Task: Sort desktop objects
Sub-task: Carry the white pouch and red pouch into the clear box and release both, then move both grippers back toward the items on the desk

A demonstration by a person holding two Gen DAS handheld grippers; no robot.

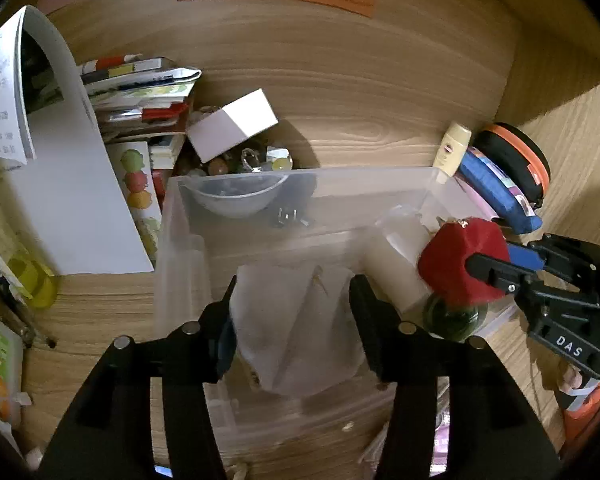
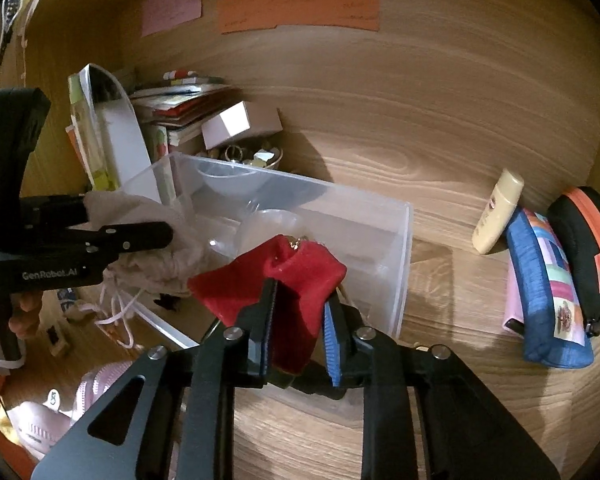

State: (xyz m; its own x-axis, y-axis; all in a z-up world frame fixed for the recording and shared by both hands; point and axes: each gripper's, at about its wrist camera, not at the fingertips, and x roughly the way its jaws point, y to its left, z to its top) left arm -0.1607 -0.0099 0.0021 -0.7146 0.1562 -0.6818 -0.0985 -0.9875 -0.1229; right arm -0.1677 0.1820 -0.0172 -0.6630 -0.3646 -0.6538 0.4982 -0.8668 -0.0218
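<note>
A clear plastic bin [image 1: 300, 200] sits in the middle of a wooden worktop [image 1: 360, 92], seen from two hand-held grippers. The left gripper [image 1: 292, 312] is over the near part of the bin, its fingers [image 1: 220, 320] closed on a pale cloth drawstring pouch [image 1: 296, 328]. In the right wrist view this pouch [image 2: 140, 224] appears at 9 o'clock, white cords hanging under it.

The right gripper [image 2: 300, 316] is just over the bin's near right corner, its fingers [image 2: 266, 320] clamped on a red velvet pouch [image 2: 284, 276] with a small gold clasp at its top. In the left wrist view the red velvet pouch [image 1: 460, 260] shows at 3 o'clock, above a dark green round object [image 1: 454, 318].

Inside the bin, at its far end, is a clear bowl [image 1: 236, 196]. Beyond the bin at 11 o'clock lie a white box [image 1: 232, 124], tilted on a dish of trinkets, and a stack of books [image 1: 140, 92]. At 2 o'clock, against the back wall, lean a cream tube [image 2: 498, 212], a blue patterned pouch [image 2: 548, 288] and a black case with an orange zip [image 2: 584, 248]. An orange paper note [image 2: 300, 6] is stuck on the wall at 12 o'clock.
</note>
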